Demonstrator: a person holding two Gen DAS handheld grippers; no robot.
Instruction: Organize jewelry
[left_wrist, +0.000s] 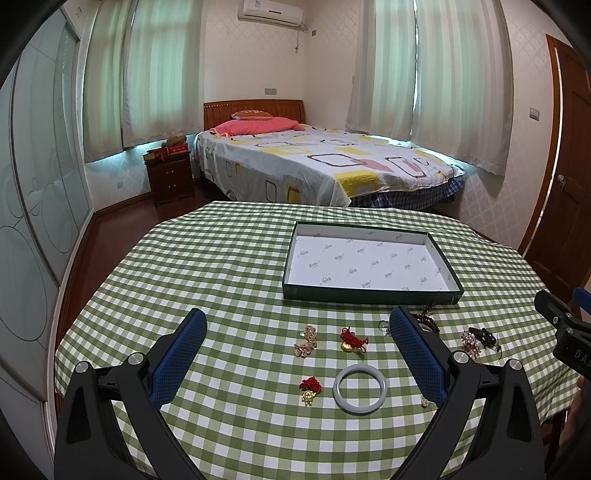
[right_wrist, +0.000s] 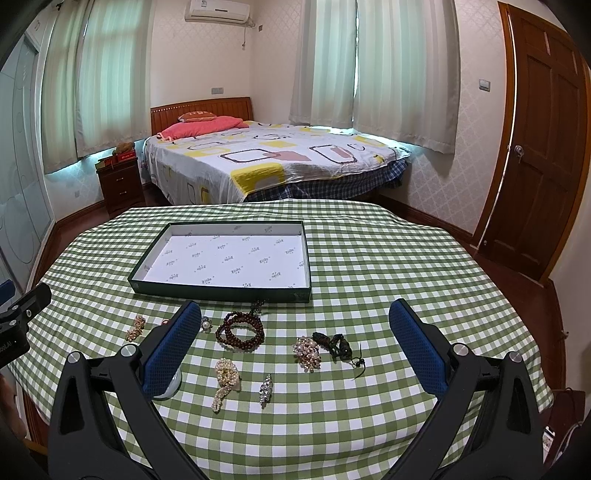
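Both grippers, left gripper (left_wrist: 297, 334) and right gripper (right_wrist: 295, 332), spread wide, nothing held; tray (right_wrist: 221, 290) bare inside.

My fingers' pads (left_wrist: 419, 354) looked textured blue rubber | bangle (left_wrist: 360, 388) between them smooth, glossy | tablecloth (left_wrist: 229, 266) below matt woven cloth | tray (left_wrist: 365, 291) ahead paper-lined card

Apparently a home bedroom: made bed (left_wrist: 317, 162), nightstand (left_wrist: 170, 177), curtained windows (left_wrist: 147, 66).
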